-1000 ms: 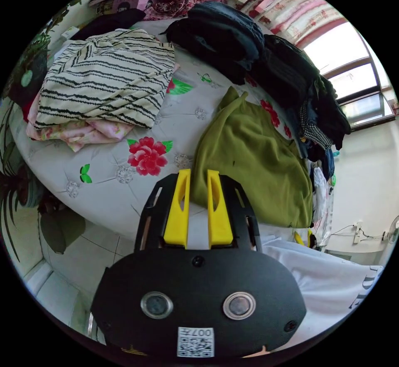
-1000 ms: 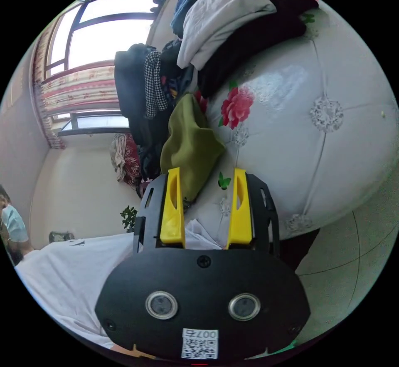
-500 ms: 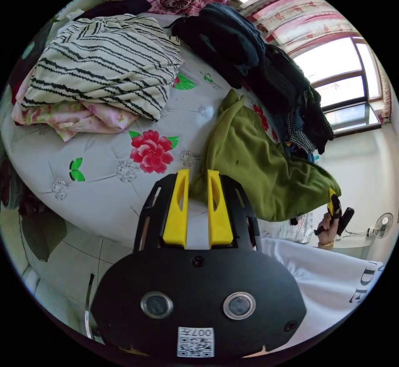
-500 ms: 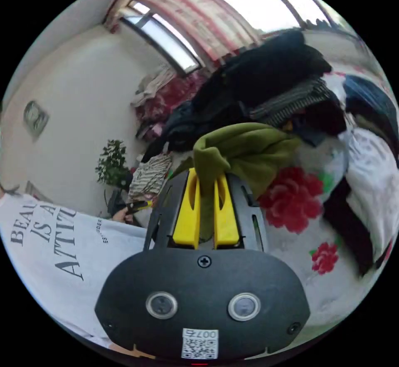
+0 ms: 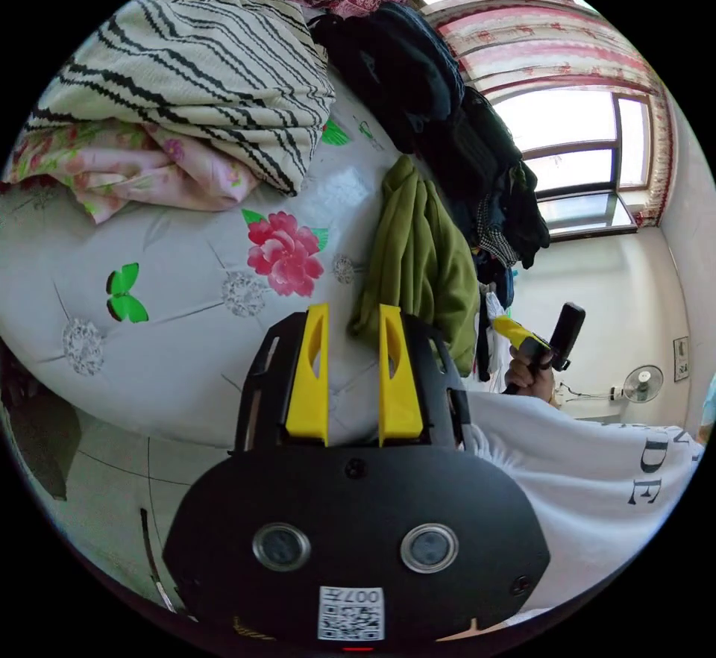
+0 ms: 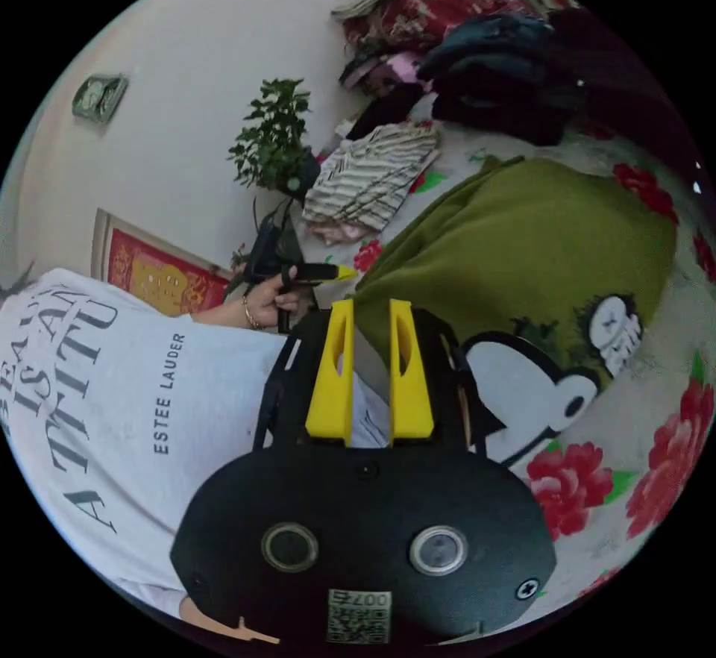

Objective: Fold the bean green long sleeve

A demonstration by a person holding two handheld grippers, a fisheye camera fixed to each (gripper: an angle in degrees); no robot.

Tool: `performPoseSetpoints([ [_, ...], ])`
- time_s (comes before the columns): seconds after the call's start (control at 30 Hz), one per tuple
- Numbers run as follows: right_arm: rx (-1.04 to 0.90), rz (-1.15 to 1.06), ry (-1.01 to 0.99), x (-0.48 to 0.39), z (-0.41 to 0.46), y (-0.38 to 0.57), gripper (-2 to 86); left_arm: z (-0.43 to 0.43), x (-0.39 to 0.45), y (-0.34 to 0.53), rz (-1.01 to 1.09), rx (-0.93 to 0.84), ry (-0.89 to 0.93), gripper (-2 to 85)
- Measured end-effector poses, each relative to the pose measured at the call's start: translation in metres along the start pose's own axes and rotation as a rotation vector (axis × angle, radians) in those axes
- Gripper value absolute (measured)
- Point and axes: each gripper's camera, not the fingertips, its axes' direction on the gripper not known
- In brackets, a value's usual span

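Note:
The bean green long sleeve (image 6: 537,240) lies spread on the flowered bed (image 6: 664,359), its black and white cartoon print (image 6: 522,389) facing up. My right gripper (image 6: 371,304) hovers at the garment's near edge, jaws slightly apart with no cloth pinched between them. In the left gripper view the garment (image 5: 421,262) looks bunched and narrow. My left gripper (image 5: 350,311) is open over the bed (image 5: 186,359), beside the garment's lower corner. A hand holds the right gripper (image 5: 522,333) just off the cloth's far edge. The left gripper (image 6: 313,272) points at the garment's side.
A striped folded garment (image 5: 201,69) lies on pink floral cloth (image 5: 149,173) at the bed's far left. Dark clothes (image 5: 418,83) are piled behind the green garment. The person's white shirt (image 6: 112,404) is close by. A potted plant (image 6: 272,136) and tiled floor (image 5: 89,479) border the bed.
Half a second ago my right gripper was shut on the raised green cloth; now the cloth lies flat and the jaws stand apart. Both cameras have swung. My left jaws have parted slightly.

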Motion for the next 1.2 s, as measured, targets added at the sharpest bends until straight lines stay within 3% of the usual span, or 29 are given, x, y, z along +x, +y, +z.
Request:
performPoseSetpoints([
  [0.13,0.325,0.275,0.098,0.047,-0.073,0.057,11.9,-0.002,-0.005,-0.011,0.039,-0.014,0.065,11.6],
  [0.2,0.457,0.507,0.041,0.090,-0.097,0.101,12.9,0.005,-0.002,-0.028,0.093,-0.044,0.088,13.3],
  [0.4,0.477,0.732,-0.080,0.143,-0.069,0.133,14.2,0.053,0.008,-0.080,0.167,-0.202,0.160,14.7],
  [0.57,0.441,0.763,-0.234,0.164,-0.038,0.127,11.4,0.097,0.041,-0.099,0.267,-0.371,0.168,9.2],
  [0.73,0.429,0.651,-0.259,0.150,-0.066,0.126,7.3,0.087,0.100,-0.091,0.371,-0.339,0.150,7.8],
  [0.93,0.536,0.484,-0.160,0.103,-0.160,0.167,5.1,0.096,0.217,-0.062,0.515,-0.307,0.201,7.6],
  [1.2,0.920,0.356,0.141,0.038,-0.350,0.286,5.9,0.192,0.471,-0.051,0.916,-0.350,0.404,7.4],
])
